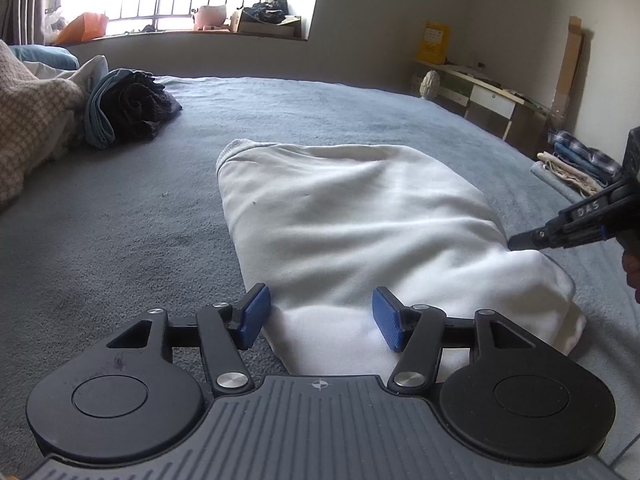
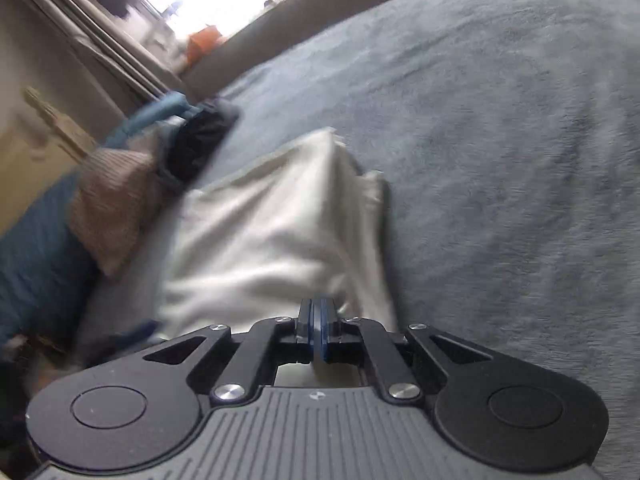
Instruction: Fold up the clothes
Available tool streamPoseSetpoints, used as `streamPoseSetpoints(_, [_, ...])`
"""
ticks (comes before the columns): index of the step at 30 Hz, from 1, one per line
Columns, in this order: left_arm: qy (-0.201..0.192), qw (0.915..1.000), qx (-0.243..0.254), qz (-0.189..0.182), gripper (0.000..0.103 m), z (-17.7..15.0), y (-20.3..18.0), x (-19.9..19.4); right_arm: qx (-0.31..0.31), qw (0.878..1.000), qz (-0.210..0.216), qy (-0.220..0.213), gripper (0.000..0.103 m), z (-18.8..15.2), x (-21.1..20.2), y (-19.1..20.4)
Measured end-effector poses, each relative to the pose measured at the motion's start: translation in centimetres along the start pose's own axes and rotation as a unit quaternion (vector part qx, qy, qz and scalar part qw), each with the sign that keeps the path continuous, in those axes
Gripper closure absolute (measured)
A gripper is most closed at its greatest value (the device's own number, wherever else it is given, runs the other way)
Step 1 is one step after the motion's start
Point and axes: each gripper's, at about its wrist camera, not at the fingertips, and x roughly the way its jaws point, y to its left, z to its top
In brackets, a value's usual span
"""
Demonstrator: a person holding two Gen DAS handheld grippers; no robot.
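White fleece, a folded garment (image 1: 360, 232), lies on the grey-blue blanket (image 1: 120, 240) covering the bed, stretching away from the left gripper (image 1: 320, 316). That gripper's blue pads (image 1: 256, 312) stand wide apart, one at the garment's left edge over the blanket, the other above the cloth itself; nothing sits between them. Ahead of those fingers the garment runs to a ribbed hem (image 1: 236, 148) at its far end.

Off to the right of the left fingers, the right gripper (image 1: 524, 242) reaches in from the side with its tip at the garment's right edge. From its own camera, the right gripper (image 2: 319, 332) has its blue pads pressed together, and the white garment (image 2: 260, 232) rises straight off their tips in a taut ridge, so it looks pinched on the cloth; that view is blurred.

Beyond the left fingers and to their left, a dark bundle wrapped in teal cloth (image 1: 128, 108) rests beside a beige checked throw (image 1: 28, 120). Far right of them, a small stack of plaid and cream clothes (image 1: 580, 164) sits at the bed's edge, near a low desk (image 1: 488, 96).
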Motion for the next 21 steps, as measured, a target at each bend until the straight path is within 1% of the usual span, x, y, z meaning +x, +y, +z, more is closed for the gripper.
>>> streamPoseSetpoints(2, [0.001,1.0000,-0.001,0.003,0.046,0.0,0.1,-0.1,0.067,0.996,-0.060,-0.027,0.099,-0.1,-0.8,-2.2])
streamPoseSetpoints(3, [0.001,1.0000,-0.002,0.004,0.046,0.0,0.1,-0.2,0.106,0.992,-0.062,-0.042,0.098,-0.3,-1.7,-3.4])
streamPoseSetpoints(5, [0.002,1.0000,-0.004,0.007,0.045,0.0,0.3,-0.5,0.150,0.987,-0.025,-0.057,0.098,-1.0,-3.6,-4.6])
streamPoseSetpoints(6, [0.002,1.0000,-0.005,0.008,0.045,0.1,0.4,-0.7,0.168,0.984,-0.008,-0.062,0.093,-1.3,-4.5,-5.0])
streamPoseSetpoints(7, [0.002,0.9999,-0.005,0.009,0.046,0.1,0.4,-0.9,0.170,0.984,0.003,-0.059,0.082,-1.8,-5.2,-4.8])
streamPoseSetpoints(8, [0.001,0.9999,-0.002,0.010,0.045,0.1,0.5,-1.2,0.168,0.984,0.010,-0.055,0.075,-2.2,-5.9,-4.5])
streamPoseSetpoints(9, [0.001,0.9999,0.000,0.012,0.045,0.2,0.5,-1.4,0.167,0.985,0.021,-0.050,0.063,-2.8,-6.6,-4.1])
streamPoseSetpoints(10, [0.000,0.9999,0.002,0.013,0.045,0.2,0.5,-1.7,0.173,0.983,0.034,-0.044,0.056,-3.4,-7.0,-3.9])
streamPoseSetpoints(11, [0.001,0.9999,0.003,0.013,0.045,0.1,0.6,-1.9,0.181,0.982,0.047,-0.036,0.054,-4.1,-7.3,-3.7])
streamPoseSetpoints(14, [0.008,0.9998,-0.002,0.016,0.045,-0.2,1.0,-2.3,0.226,0.971,0.079,-0.010,0.052,-6.1,-7.0,-3.5])
streamPoseSetpoints(17, [0.014,0.9997,-0.015,0.016,0.045,-0.5,1.4,-2.7,0.275,0.958,0.085,0.011,0.051,-7.7,-5.8,-3.9])
streamPoseSetpoints(20, [0.021,0.9993,-0.030,0.011,0.045,-0.7,1.7,-3.0,0.298,0.951,0.086,0.020,0.051,-7.8,-4.0,-3.9])
streamPoseSetpoints(21, [0.024,0.9990,-0.036,0.009,0.045,-0.8,1.8,-3.1,0.297,0.951,0.085,0.017,0.051,-7.8,-3.8,-3.9])
